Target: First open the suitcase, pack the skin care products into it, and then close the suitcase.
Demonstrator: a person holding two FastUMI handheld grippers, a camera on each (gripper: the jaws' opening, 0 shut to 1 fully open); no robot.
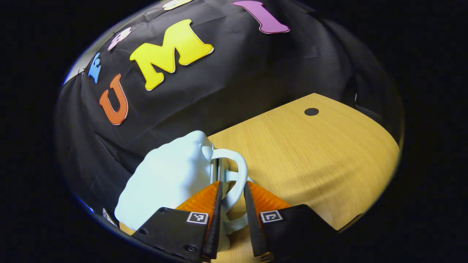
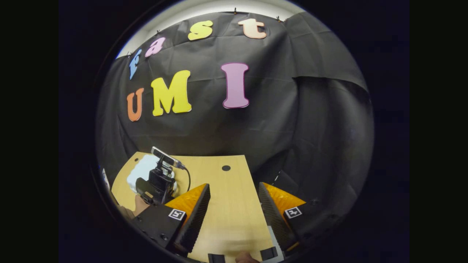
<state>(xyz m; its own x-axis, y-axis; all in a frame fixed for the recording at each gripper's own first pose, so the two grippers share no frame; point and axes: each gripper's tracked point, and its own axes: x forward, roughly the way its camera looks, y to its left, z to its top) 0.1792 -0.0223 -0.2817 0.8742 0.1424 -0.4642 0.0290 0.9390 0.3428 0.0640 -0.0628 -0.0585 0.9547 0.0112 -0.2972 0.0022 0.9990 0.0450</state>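
The suitcase (image 1: 172, 179) is a small pale blue case with a lumpy cloud-like shell, lying at the left end of the wooden table (image 1: 310, 153). Its white loop handle (image 1: 239, 164) runs between the orange fingers of my left gripper (image 1: 232, 184), which are closed in on it from both sides. In the right gripper view the same suitcase (image 2: 143, 168) shows far off to the left, partly hidden behind the left gripper (image 2: 159, 184) and the hand (image 2: 140, 206) holding it. My right gripper (image 2: 234, 193) hovers open over bare table (image 2: 230, 219), its fingers wide apart with nothing between them.
A black round cable hole (image 1: 311, 111) sits in the tabletop near the far edge, also visible as the cable hole (image 2: 226, 168) ahead of my right gripper. Black cloth walls close the booth behind and to the right of the table.
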